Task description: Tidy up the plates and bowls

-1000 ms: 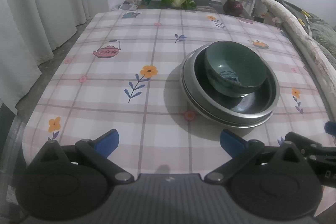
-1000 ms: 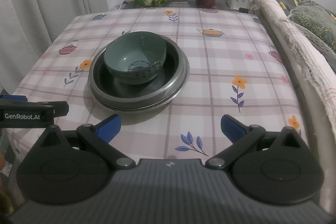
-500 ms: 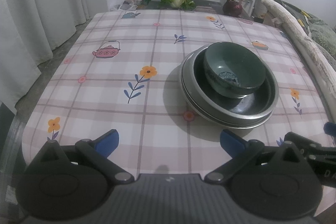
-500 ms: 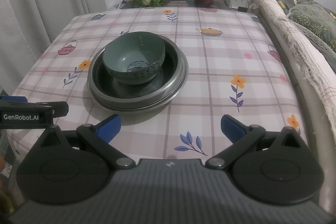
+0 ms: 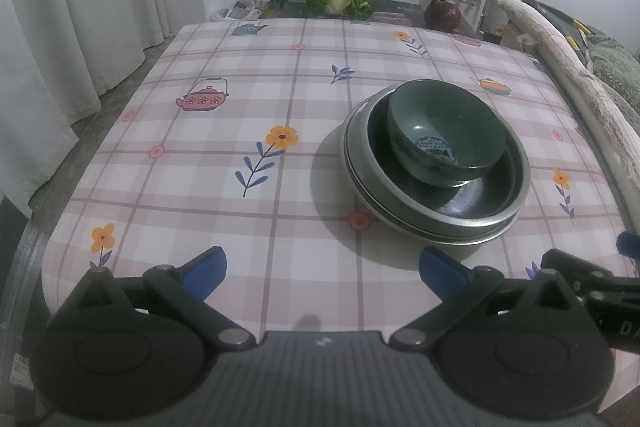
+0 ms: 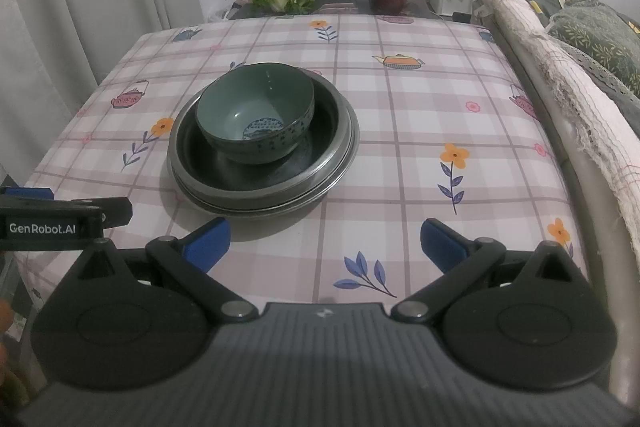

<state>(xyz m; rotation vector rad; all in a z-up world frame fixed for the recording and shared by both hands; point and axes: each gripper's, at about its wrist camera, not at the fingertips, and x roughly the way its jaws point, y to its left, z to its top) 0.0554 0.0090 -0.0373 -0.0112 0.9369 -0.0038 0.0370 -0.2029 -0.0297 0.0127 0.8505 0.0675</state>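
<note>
With both your left gripper point(image 5: 322, 269) and right gripper point(image 6: 325, 242) wide and empty, the bowl point(image 6: 255, 112) sits off-centre at 11 o'clock in the stacked plates point(image 6: 343, 143), so a careless nudge could tip it.

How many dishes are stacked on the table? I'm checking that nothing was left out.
3 show: a green bowl on top, inside a dark dish, which sits in a metal plate on the table. Thinner plates may be hidden underneath.
</note>
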